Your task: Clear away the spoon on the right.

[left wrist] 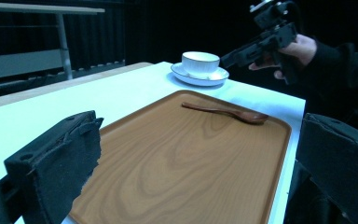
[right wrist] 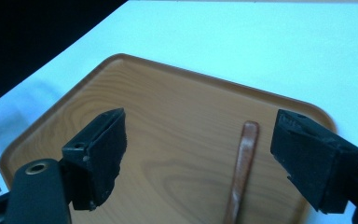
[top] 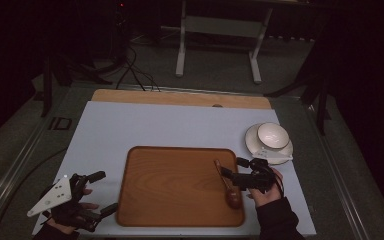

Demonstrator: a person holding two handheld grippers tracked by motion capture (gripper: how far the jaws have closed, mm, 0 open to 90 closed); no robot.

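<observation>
Brown wooden spoon (top: 227, 184) lay flat inside the rectangular wooden tray (top: 170, 210), near its right rim, apparently set down. Right gripper (top: 232, 169) hovered above it, jaws wide, holding nothing. Left gripper (top: 105, 192) gaped empty beside the tray's left edge.

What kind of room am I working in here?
Probably a lab or recording studio, not a home: dark curtained walls, cables on the floor, a bare metal stand, and a staged table with tray and bowl.
</observation>
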